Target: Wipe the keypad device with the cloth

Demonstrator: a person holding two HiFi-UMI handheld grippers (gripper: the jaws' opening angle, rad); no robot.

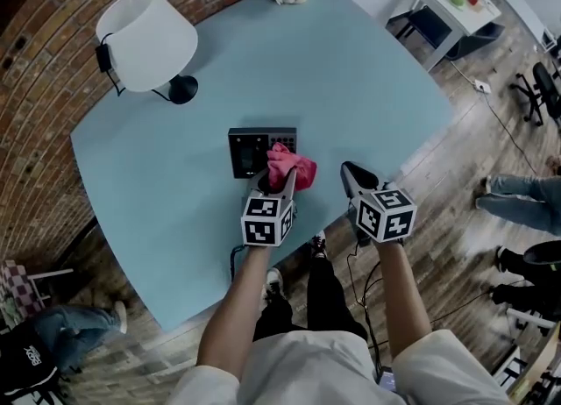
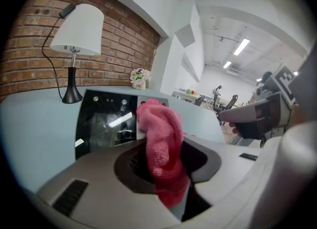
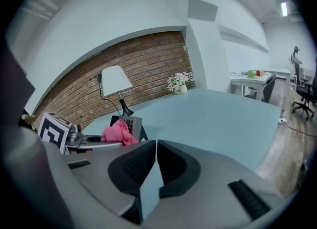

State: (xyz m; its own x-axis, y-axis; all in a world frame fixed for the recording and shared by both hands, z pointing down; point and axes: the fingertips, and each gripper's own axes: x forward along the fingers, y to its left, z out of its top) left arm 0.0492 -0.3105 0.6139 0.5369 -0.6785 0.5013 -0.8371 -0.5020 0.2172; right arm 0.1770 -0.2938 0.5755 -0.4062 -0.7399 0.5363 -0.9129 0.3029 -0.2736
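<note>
1. Left claw [image 1: 275, 182] pinches the pink cloth [image 1: 291, 167] at the keypad device [image 1: 249, 152], mid-surface [image 1: 368, 70].
2. Right claw [image 1: 353, 174]: closed, empty, alongside.
3. Press lightly and sweep evenly across its whole face.

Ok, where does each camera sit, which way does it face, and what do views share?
Head view: on the person's head, looking steeply down at the table; both forearms, legs, left gripper and right gripper show.
Left gripper view: rides the left gripper, facing the keypad device; its jaws clamp the cloth.
Right gripper view: rides the right gripper, facing the brick wall; jaws together, empty.
Shared: all show cloth, keypad device, lamp.
</note>
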